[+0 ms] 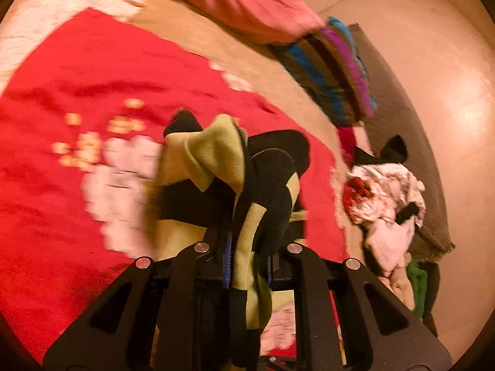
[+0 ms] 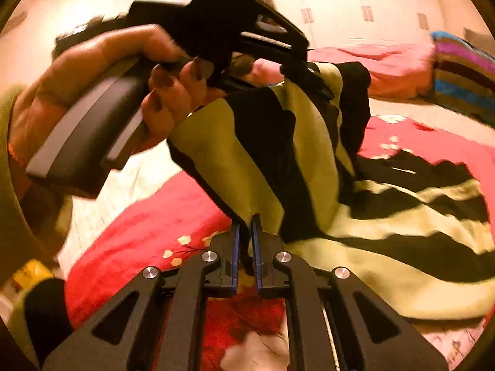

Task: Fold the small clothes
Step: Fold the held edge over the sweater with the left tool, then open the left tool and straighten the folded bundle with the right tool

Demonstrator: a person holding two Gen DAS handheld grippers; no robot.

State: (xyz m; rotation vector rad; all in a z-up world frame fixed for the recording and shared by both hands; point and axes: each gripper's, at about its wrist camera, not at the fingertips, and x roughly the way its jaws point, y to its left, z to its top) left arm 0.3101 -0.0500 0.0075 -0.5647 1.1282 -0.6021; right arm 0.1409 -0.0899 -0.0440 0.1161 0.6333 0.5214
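A black and yellow-green striped knit garment (image 2: 309, 167) hangs between my two grippers above a red bedspread (image 2: 148, 228). My right gripper (image 2: 246, 232) is shut on its lower edge. My left gripper (image 1: 247, 247) is shut on a bunched fold of the same garment (image 1: 216, 167). In the right wrist view the left gripper (image 2: 312, 77) shows at the top, held by a hand (image 2: 130, 71), pinching the garment's upper edge. The rest of the garment trails onto the bed at the right.
A pile of other small clothes (image 1: 383, 198) lies at the bed's right edge on a grey mat (image 1: 402, 117). A pink pillow (image 1: 235, 0) and a striped cushion (image 1: 334, 68) sit at the head of the red bedspread (image 1: 62, 92).
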